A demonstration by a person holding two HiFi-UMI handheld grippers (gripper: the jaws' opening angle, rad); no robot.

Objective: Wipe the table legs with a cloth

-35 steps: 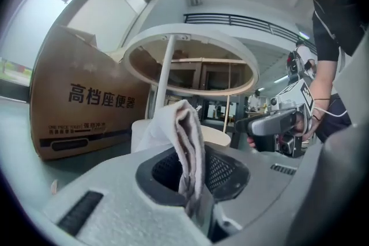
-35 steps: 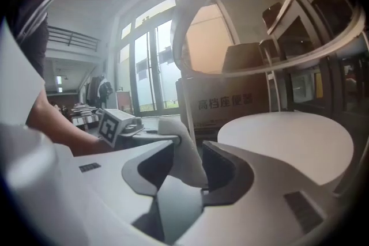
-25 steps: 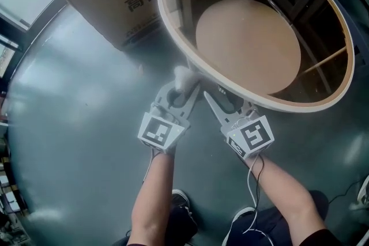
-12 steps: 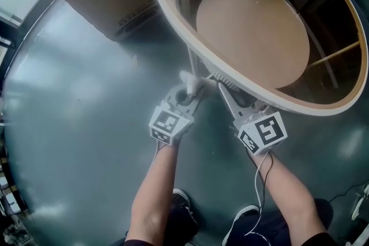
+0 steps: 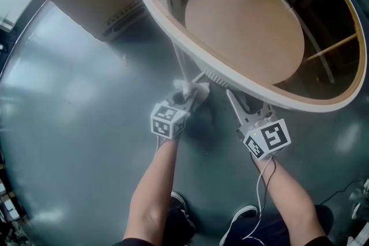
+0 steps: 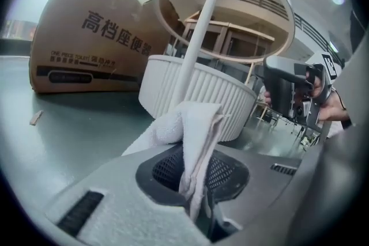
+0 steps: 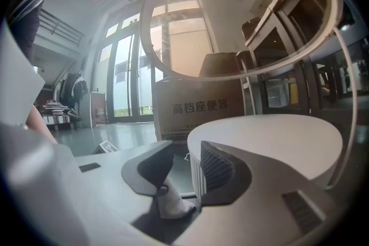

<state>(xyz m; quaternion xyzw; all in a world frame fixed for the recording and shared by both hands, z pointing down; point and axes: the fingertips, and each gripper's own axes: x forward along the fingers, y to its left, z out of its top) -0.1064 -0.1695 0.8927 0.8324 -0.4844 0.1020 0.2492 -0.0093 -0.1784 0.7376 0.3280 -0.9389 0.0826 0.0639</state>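
Plainly, the white cloth (image 6: pixel 196 135) is bunched, crumpled.

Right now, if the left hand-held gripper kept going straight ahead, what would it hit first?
The cloth pinched in the left hand-held gripper would probably meet the thin white table leg first. The ribbed white base stands just behind, though depth is unclear.

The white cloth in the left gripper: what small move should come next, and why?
Probably ease the left gripper forward until the white cloth presses on the thin white table leg, then slide it up along the leg. The jaws are shut on the cloth, and the leg rises just beyond it. Whether they already touch cannot be told.
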